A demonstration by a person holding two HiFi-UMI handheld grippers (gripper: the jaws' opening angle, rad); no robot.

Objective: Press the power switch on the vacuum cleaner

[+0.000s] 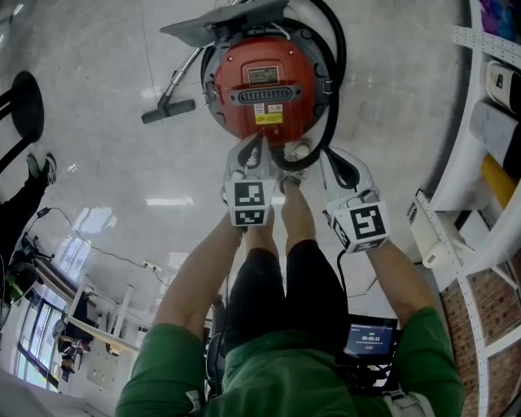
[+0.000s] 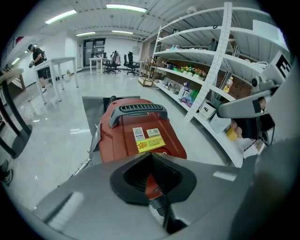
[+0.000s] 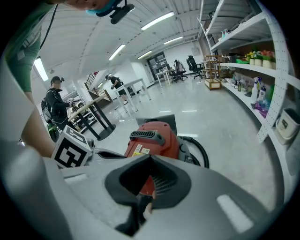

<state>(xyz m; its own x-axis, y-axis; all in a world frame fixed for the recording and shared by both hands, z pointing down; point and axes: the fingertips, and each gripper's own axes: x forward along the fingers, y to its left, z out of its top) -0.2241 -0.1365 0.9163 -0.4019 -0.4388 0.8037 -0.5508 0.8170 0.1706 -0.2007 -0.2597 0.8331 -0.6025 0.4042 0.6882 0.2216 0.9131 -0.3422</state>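
Note:
The red vacuum cleaner [image 1: 264, 85] stands on the pale floor straight ahead, with a black handle grille and a yellow label on top. Its black hose [image 1: 335, 57] loops round its right side. A round grey knob [image 1: 301, 151] sits at its near edge; no switch shows plainly. My left gripper [image 1: 257, 148] is shut, its tip over that near edge. My right gripper [image 1: 340, 167] hangs shut just right of the body, holding nothing. The left gripper view looks past the left gripper [image 2: 151, 157] at the vacuum cleaner [image 2: 138, 133]. The right gripper [image 3: 151, 158] also faces the vacuum cleaner [image 3: 152, 140].
A floor nozzle on a tube [image 1: 167, 106] lies left of the vacuum, and a grey plate [image 1: 224, 20] behind it. White shelving [image 1: 488, 122] runs along the right. A black stool [image 1: 24, 106] stands at left. The person's bare leg [image 1: 297, 216] is between the grippers. People stand at distant tables [image 3: 56, 105].

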